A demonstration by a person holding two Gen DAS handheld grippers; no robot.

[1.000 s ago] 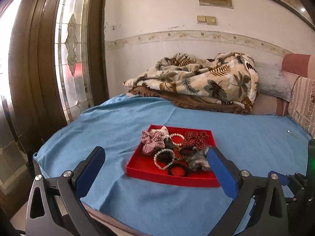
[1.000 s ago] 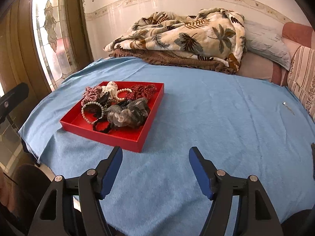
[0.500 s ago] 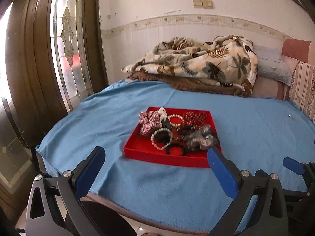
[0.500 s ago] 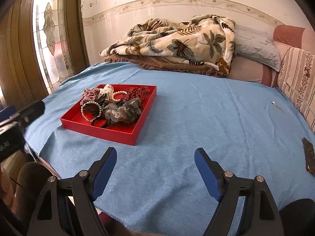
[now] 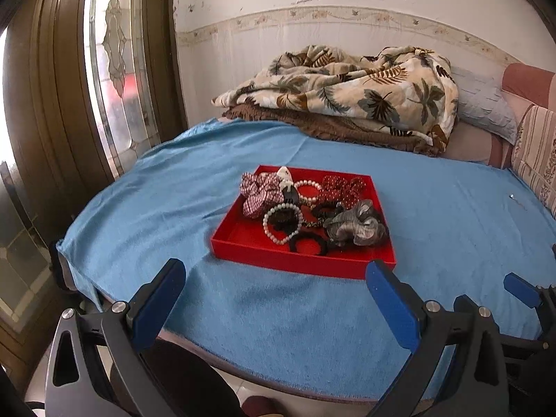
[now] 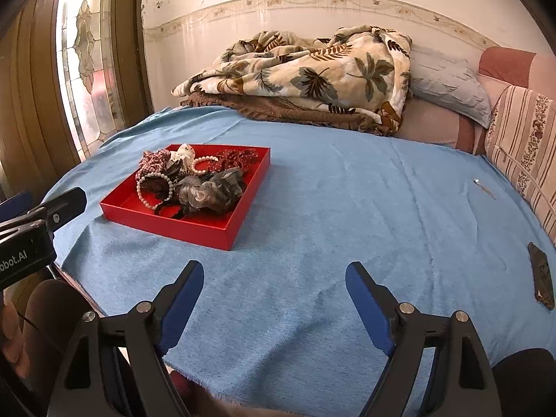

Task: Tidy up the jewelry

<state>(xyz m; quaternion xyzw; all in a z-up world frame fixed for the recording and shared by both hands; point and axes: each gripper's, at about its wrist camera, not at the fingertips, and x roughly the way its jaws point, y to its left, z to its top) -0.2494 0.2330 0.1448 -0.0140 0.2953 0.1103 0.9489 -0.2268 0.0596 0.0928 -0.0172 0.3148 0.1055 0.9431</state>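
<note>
A red tray [image 5: 302, 266] [image 6: 166, 224] sits on the blue bed cover, left of centre. It holds a pearl bracelet [image 5: 281, 224] [image 6: 154, 191], a grey scrunchie [image 5: 354, 227] [image 6: 208, 191], a checked scrunchie [image 5: 259, 193], a red dotted scrunchie [image 5: 342, 187] and black hair bands. My left gripper [image 5: 276, 271] is open just short of the tray's near wall, with nothing between its blue pads. My right gripper [image 6: 274, 269] is open over bare cover to the right of the tray, holding nothing.
A leaf-print blanket [image 5: 347, 87] and pillows [image 6: 448, 83] lie along the far wall. A dark flat object [image 6: 540, 274] and a small metal pin [image 6: 484, 187] rest on the cover at right. A glass-panelled door [image 5: 114, 52] stands at left. The bed's edge runs under both grippers.
The right gripper's jaws have spread wider. The left gripper has dipped, so the tray sits higher in its view, and its body now shows at the left edge of the right view.
</note>
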